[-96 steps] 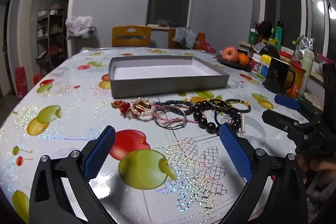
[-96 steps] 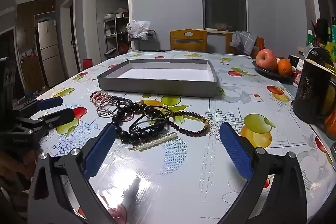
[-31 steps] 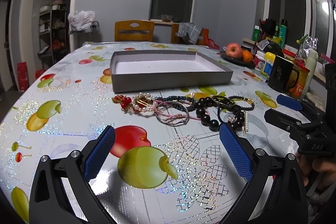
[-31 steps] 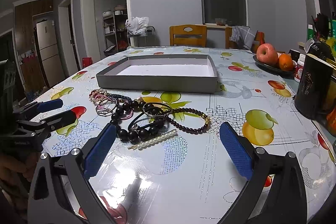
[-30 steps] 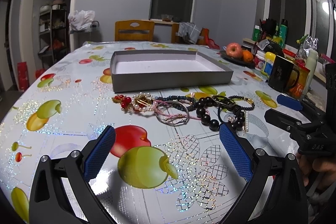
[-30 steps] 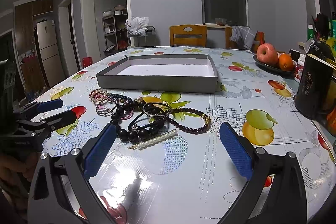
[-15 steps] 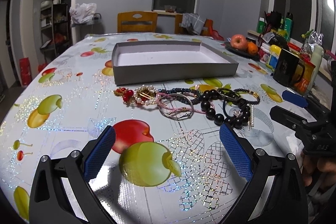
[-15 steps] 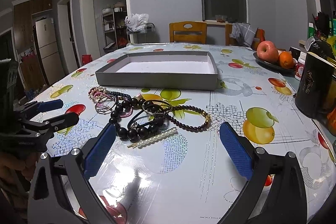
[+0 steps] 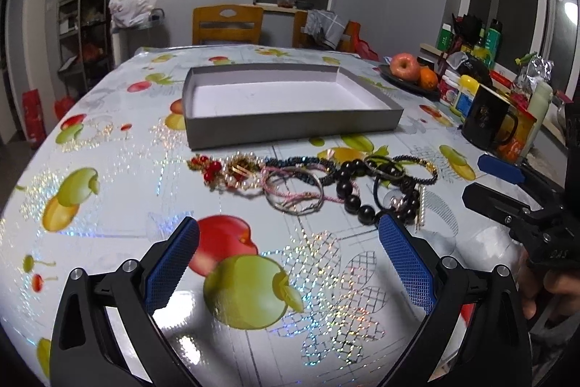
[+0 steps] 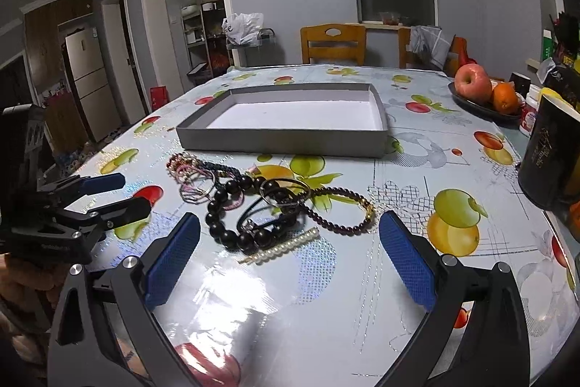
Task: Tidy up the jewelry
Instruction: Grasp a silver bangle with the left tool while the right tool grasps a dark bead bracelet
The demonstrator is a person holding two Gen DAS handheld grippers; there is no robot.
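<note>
A row of tangled jewelry lies on the fruit-print tablecloth in front of an empty grey tray. From the left: a red-and-gold beaded piece, pink cord bangles, a large black bead bracelet, a dark small-bead bracelet with a gold clasp, and a pearl hair clip. My left gripper is open, just short of the bangles. My right gripper is open, just short of the pearl clip. Each gripper shows in the other's view, at the right edge and left edge.
A black mug stands at the right table edge. A dark plate with an apple and an orange sits behind it, next to bottles and jars. Wooden chairs stand at the far side.
Both grippers have risen slightly and now look down more steeply on the table. The jewelry and tray have not moved. Both stay open.
</note>
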